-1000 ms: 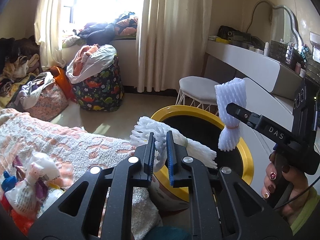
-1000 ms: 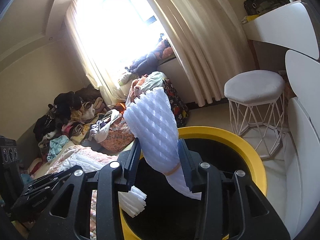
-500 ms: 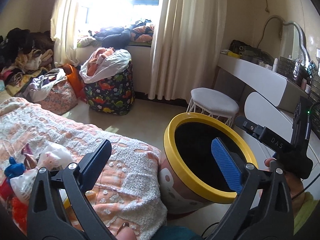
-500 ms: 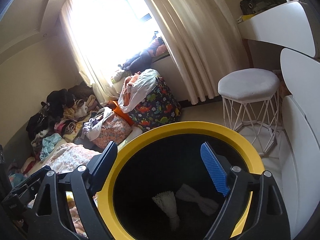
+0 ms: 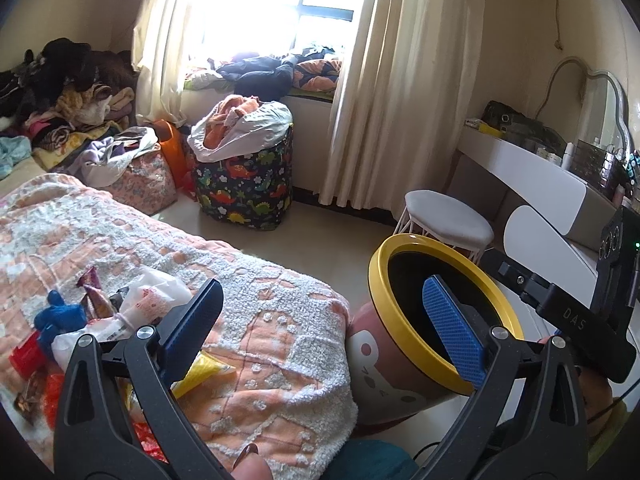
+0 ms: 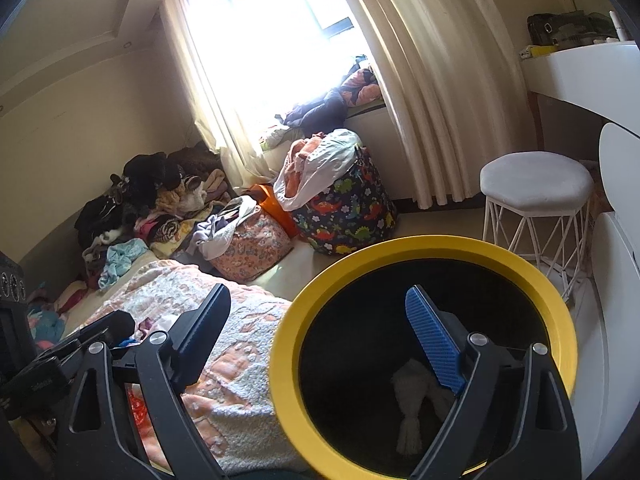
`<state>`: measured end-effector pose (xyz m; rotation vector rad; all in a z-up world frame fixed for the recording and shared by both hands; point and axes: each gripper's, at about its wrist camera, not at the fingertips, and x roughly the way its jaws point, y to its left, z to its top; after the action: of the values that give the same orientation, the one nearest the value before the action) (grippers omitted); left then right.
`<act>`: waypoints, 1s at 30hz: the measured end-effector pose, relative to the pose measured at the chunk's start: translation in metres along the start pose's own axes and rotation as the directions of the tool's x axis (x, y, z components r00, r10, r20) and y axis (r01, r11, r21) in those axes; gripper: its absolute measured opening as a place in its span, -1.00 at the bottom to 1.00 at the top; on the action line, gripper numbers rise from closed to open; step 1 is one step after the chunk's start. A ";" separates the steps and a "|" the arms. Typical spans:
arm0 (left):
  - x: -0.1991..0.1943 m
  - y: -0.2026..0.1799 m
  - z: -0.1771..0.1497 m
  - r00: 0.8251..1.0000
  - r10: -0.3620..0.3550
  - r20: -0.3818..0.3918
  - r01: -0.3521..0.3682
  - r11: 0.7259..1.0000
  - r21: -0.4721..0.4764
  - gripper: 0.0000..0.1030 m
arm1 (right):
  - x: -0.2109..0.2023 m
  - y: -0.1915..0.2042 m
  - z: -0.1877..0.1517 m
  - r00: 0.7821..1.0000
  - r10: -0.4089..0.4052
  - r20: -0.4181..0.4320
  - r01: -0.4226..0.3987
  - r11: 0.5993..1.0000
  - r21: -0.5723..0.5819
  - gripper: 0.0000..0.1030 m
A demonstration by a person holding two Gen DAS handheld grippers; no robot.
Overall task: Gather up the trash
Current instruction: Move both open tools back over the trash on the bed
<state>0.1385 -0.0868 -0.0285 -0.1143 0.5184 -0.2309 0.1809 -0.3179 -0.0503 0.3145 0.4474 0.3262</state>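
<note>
A pink bin with a yellow rim (image 5: 404,332) stands beside the bed; it also shows in the right wrist view (image 6: 440,246). White foam fruit nets (image 6: 410,404) lie at its bottom. My left gripper (image 5: 328,328) is open and empty, above the bed's corner and the bin's left rim. My right gripper (image 6: 320,332) is open and empty over the bin's left rim; its body shows in the left wrist view (image 5: 560,308). A pile of wrappers and plastic bags (image 5: 100,320) lies on the bedspread at the lower left.
The bed with an orange and white bedspread (image 5: 160,248) fills the left. A white stool (image 5: 448,220) and a white dressing table (image 5: 540,176) stand at the right. A dinosaur-print laundry bag (image 5: 244,184) and heaps of clothes (image 5: 72,104) sit near the window.
Both grippers let go of their foam nets, which dropped into the bin. Both have since opened wide and shifted left, toward the bed.
</note>
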 end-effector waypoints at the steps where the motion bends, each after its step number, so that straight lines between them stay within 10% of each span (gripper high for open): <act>1: -0.002 0.002 0.000 1.000 0.003 0.002 -0.003 1.000 -0.004 0.78 | 0.000 0.004 -0.001 1.000 0.009 -0.006 -0.009 1.000 -0.004 0.68; 30: -0.048 0.090 -0.002 0.989 0.140 0.048 -0.132 0.981 -0.145 0.78 | 0.000 0.125 -0.038 0.957 0.217 -0.193 -0.253 0.948 -0.190 0.69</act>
<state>0.1139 0.0120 -0.0220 -0.2222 0.4826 -0.0562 0.1336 -0.1970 -0.0375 0.1295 0.5389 0.6345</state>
